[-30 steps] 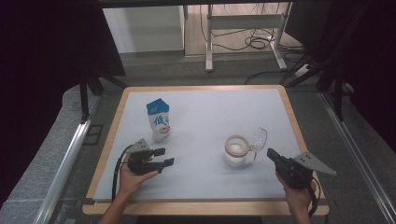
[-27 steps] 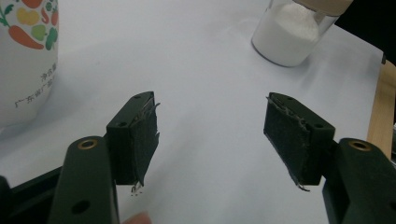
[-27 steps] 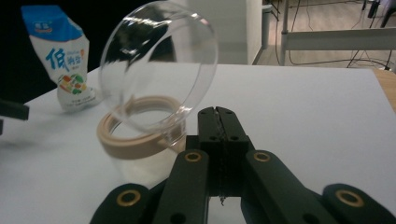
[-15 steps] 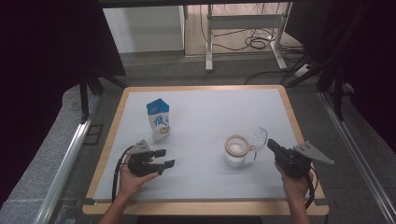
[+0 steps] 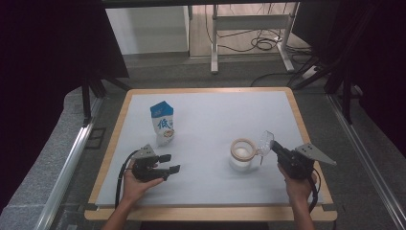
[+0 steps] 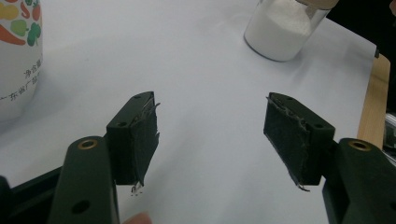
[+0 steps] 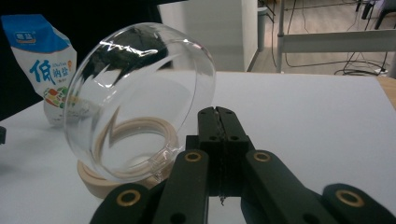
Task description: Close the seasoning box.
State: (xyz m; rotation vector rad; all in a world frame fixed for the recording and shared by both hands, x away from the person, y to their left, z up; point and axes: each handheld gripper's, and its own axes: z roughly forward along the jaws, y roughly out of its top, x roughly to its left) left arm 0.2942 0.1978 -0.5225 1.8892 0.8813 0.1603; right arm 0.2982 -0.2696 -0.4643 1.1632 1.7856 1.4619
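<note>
A glass jar (image 5: 242,154) of white powder, with a wooden rim, stands right of the table's middle; it also stands far ahead in the left gripper view (image 6: 280,28). Its clear domed lid (image 5: 265,140) is tipped up on the jar's right side. My right gripper (image 5: 274,145) is shut, its tips right against that lid. In the right gripper view the lid (image 7: 140,102) stands just left of the pressed-together jaws (image 7: 217,112), above the wooden rim (image 7: 93,182); whether they pinch its edge I cannot tell. My left gripper (image 5: 170,163) rests open on the mat, nothing between its pads (image 6: 210,126).
A blue-and-white printed bag (image 5: 163,123) stands upright left of centre, just beyond the left gripper, and shows in both gripper views (image 6: 16,56) (image 7: 42,60). A wooden frame (image 5: 206,90) borders the white mat. Metal table legs and cables lie on the floor beyond.
My right gripper has slid a little up and left, closer to the jar's raised lid. The left gripper, the bag and the jar have stayed put.
</note>
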